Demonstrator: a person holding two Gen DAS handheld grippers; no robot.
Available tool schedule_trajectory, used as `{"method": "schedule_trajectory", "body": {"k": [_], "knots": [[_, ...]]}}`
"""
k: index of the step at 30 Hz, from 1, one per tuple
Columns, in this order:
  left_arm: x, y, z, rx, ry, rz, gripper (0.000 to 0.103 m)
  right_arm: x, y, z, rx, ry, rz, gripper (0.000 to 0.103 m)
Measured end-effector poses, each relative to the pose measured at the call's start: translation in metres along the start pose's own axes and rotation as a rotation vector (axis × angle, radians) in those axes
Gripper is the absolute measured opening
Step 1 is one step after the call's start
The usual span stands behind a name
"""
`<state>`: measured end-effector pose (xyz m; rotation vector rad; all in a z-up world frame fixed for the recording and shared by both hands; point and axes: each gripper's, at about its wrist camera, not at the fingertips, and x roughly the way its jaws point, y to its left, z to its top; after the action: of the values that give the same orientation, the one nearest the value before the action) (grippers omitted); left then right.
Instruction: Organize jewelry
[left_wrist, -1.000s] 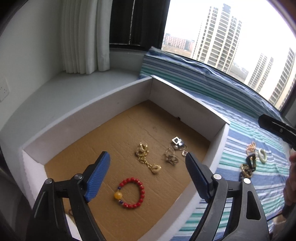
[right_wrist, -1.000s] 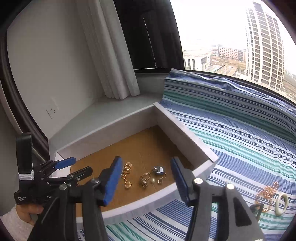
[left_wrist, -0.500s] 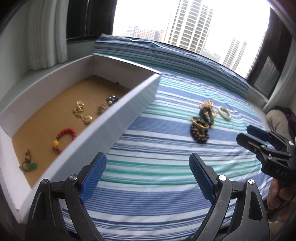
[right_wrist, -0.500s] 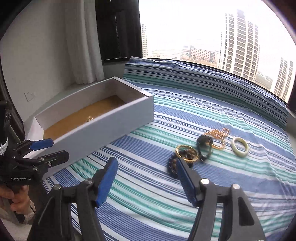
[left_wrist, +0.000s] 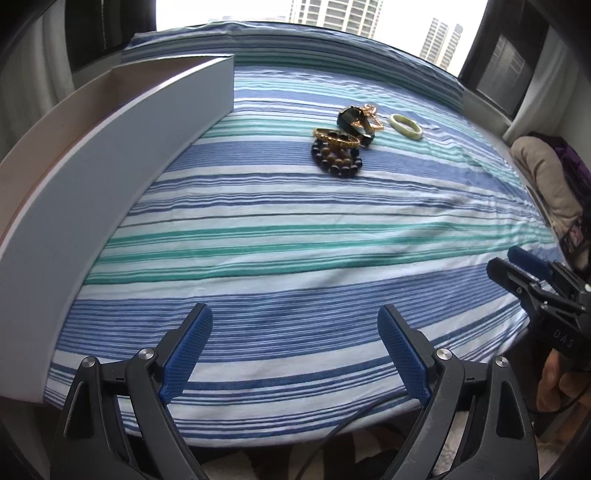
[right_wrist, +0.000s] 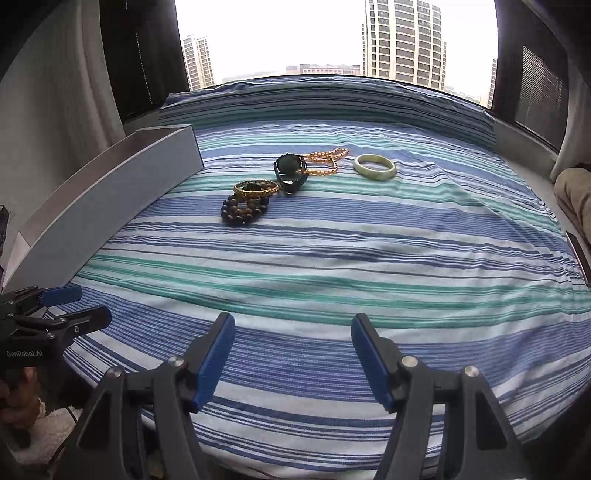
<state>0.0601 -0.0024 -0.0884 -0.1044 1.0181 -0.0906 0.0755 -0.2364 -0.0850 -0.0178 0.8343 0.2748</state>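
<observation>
Left gripper (left_wrist: 295, 347) and right gripper (right_wrist: 293, 354) both gape wide, holding nothing.

The inside of the white box (left_wrist: 122, 155) was hidden behind its near wall in both views, so its contents could not be told. The gold chain (right_wrist: 327, 160) lay partly behind the black watch (right_wrist: 291, 168). The beaded bracelet (right_wrist: 242, 210) was partly covered by the gold bangle (right_wrist: 255, 189). At the far right, a tan cushion (left_wrist: 543, 177) was cut off by the picture's edge.
</observation>
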Motion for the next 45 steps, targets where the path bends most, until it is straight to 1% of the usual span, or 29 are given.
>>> {"method": "schedule_trajectory", "body": {"k": [6, 11, 13, 17, 20, 26, 30, 33, 35, 38, 41, 44, 45], "knots": [[0.003, -0.002, 0.003, 0.011, 0.004, 0.016, 0.092, 0.005, 0.002, -0.004, 0.018, -0.002, 0.035, 0.067], [0.017, 0.001, 0.006, 0.000, 0.039, 0.022, 0.092, 0.010, 0.003, -0.005, 0.021, 0.002, 0.054, 0.067], [0.023, -0.001, 0.008, 0.002, 0.059, 0.017, 0.092, 0.013, 0.003, -0.007, 0.022, 0.009, 0.059, 0.067], [0.033, -0.008, 0.016, 0.025, 0.075, 0.010, 0.092, 0.016, -0.003, -0.009, 0.046, 0.019, 0.064, 0.067], [0.042, -0.013, 0.026, 0.046, 0.096, -0.014, 0.092, 0.017, -0.009, -0.011, 0.057, 0.025, 0.060, 0.067], [0.063, -0.023, 0.066, 0.099, 0.111, -0.047, 0.092, 0.015, -0.019, -0.012, 0.081, 0.020, 0.065, 0.067], [0.087, -0.035, 0.111, 0.141, 0.147, -0.135, 0.092, 0.021, -0.026, -0.012, 0.104, 0.035, 0.074, 0.067], [0.116, -0.044, 0.150, 0.165, 0.211, -0.198, 0.092, 0.022, -0.030, -0.011, 0.111, 0.031, 0.075, 0.067], [0.134, -0.051, 0.173, 0.189, 0.242, -0.196, 0.091, 0.020, -0.032, -0.011, 0.114, 0.025, 0.078, 0.067], [0.158, -0.061, 0.196, 0.216, 0.272, -0.161, 0.091, 0.020, -0.034, -0.011, 0.119, 0.023, 0.080, 0.067], [0.181, -0.070, 0.207, 0.240, 0.309, -0.137, 0.091, 0.022, -0.035, -0.011, 0.125, 0.029, 0.084, 0.067], [0.202, -0.071, 0.212, 0.240, 0.344, -0.089, 0.090, 0.022, -0.036, -0.011, 0.125, 0.034, 0.085, 0.067], [0.203, -0.071, 0.213, 0.240, 0.333, -0.078, 0.090, 0.022, -0.036, -0.011, 0.123, 0.034, 0.085, 0.067]]}}
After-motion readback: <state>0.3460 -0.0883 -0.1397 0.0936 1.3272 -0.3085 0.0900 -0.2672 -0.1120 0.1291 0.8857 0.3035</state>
